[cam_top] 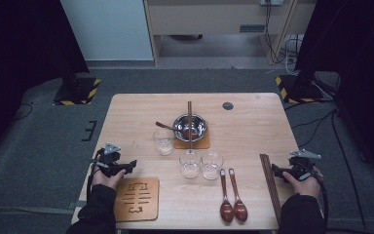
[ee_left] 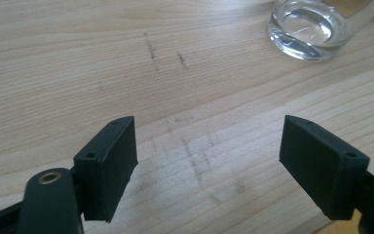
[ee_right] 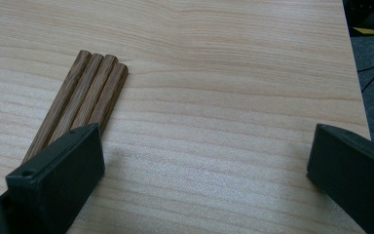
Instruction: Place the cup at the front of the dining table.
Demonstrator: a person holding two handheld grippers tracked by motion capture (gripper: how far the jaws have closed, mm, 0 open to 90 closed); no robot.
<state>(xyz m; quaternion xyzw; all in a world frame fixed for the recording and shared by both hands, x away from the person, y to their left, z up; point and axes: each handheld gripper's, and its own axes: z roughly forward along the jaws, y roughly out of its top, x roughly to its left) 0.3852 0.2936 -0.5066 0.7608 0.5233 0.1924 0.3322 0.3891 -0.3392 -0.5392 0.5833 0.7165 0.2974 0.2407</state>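
Both grippers, left (cam_top: pixel 126 167) and right (cam_top: pixel 275 170), released; right beside chopsticks (ee_right: pixel 83 100). Risk: nudging sticks off desk (cam_top: pixel 253 126).

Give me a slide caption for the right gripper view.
Open right gripper over the wooden table, four chopsticks beside one jaw.

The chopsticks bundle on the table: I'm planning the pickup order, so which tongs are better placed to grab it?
Right. The right tongs are open right beside the chopsticks bundle at the table's right edge. The left tongs sit across the table, open over bare wood near a glass.
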